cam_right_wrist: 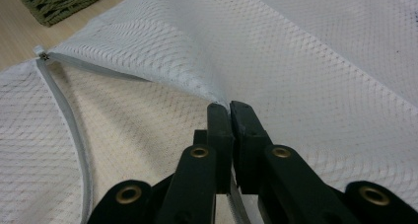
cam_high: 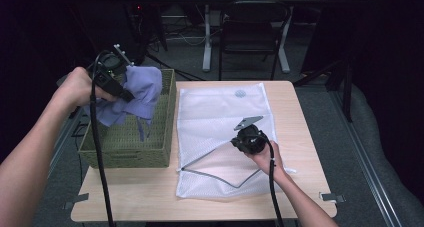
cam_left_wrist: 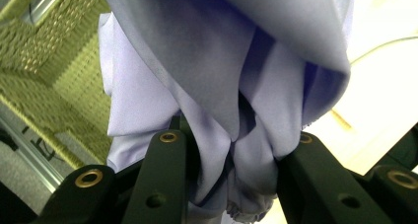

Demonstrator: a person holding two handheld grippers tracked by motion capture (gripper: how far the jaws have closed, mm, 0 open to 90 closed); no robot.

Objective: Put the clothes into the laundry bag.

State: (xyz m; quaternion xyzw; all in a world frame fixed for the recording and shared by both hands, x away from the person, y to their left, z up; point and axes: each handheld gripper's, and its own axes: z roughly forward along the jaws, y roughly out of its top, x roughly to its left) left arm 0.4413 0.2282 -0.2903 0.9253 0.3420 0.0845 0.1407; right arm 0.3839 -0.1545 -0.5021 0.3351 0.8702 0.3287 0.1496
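At upper left, the left gripper (cam_high: 131, 95) clenches a lavender garment (cam_high: 142, 89) above the woven basket (cam_high: 127, 152). The right gripper (cam_right_wrist: 229, 107), fingers pinched on the mesh laundry bag's (cam_high: 220, 112) flap, holds its opening ready.

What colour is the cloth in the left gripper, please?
Pale lavender cloth; it shows best in the left gripper view.

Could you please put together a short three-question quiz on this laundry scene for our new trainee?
1. True or false: the left gripper holds the lilac garment above the woven basket.
2. What does the right gripper pinch?
A. the basket rim
B. the mesh laundry bag's upper layer
C. a cable
3. Is the bag's zipper open or closed?

Key: 1 true; 2 B; 3 open.
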